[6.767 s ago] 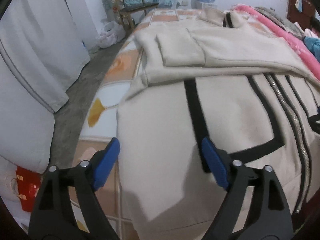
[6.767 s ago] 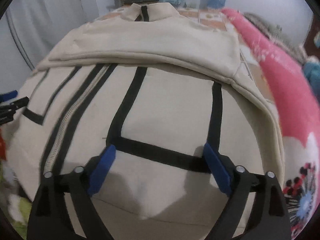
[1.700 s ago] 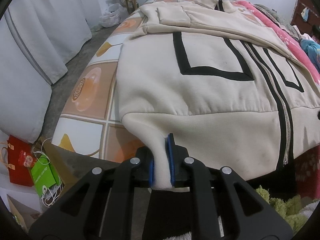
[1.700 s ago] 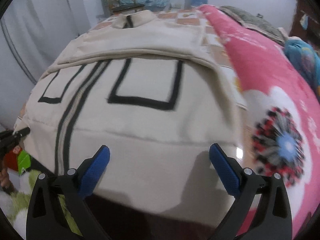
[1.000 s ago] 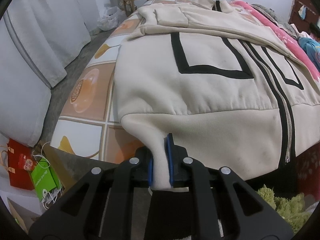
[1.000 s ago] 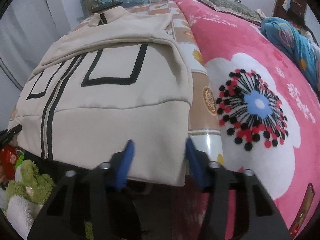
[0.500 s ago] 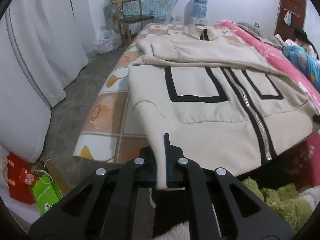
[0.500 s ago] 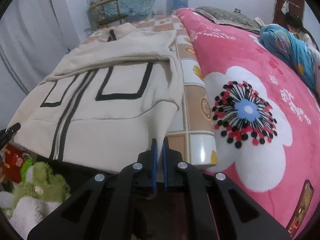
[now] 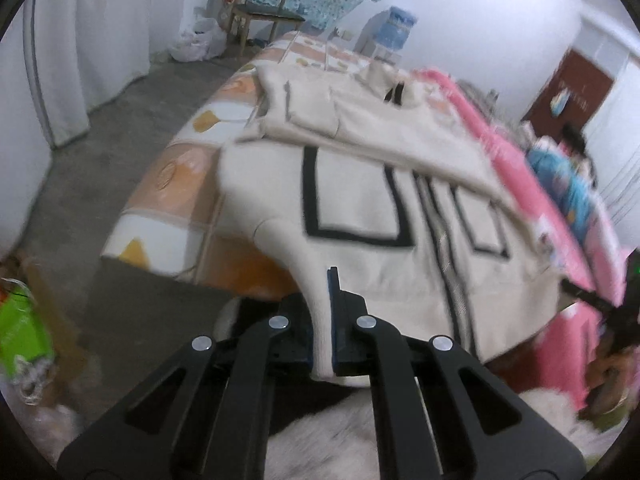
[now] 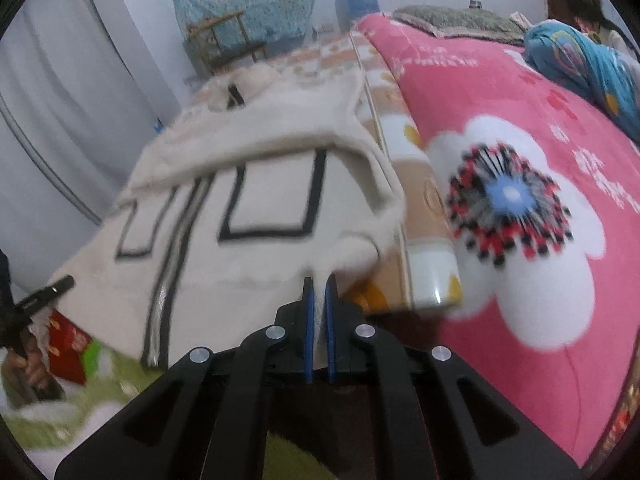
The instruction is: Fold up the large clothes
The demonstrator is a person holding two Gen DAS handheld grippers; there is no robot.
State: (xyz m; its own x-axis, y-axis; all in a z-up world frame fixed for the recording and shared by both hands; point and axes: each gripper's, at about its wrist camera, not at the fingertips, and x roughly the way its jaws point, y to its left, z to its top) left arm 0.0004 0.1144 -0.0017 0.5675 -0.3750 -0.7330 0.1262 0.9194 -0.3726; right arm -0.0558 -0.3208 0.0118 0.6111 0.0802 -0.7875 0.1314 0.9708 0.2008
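A large cream zip jacket (image 9: pixel 360 208) with black rectangle trim lies front-up on the bed, sleeves folded across its chest. It also shows in the right wrist view (image 10: pixel 256 216). My left gripper (image 9: pixel 322 320) is shut on the jacket's bottom-left hem corner, lifted off the bed's foot edge. My right gripper (image 10: pixel 318 320) is shut on the bottom-right hem corner, also raised. The hem hangs stretched between the two grippers. Each gripper shows at the edge of the other's view.
The bed has an orange-and-white tiled sheet (image 9: pixel 172 184) and a pink flowered blanket (image 10: pixel 520 200) on the right. Grey floor (image 9: pixel 100 152), white curtains and a wooden chair (image 9: pixel 260 8) are to the left. Green and red bags (image 9: pixel 20 336) lie by the bed's foot.
Both grippers have lifted the hem corners up and back from the bed's foot. The right gripper closed on its corner about a second ago. Both views are now blurred by motion.
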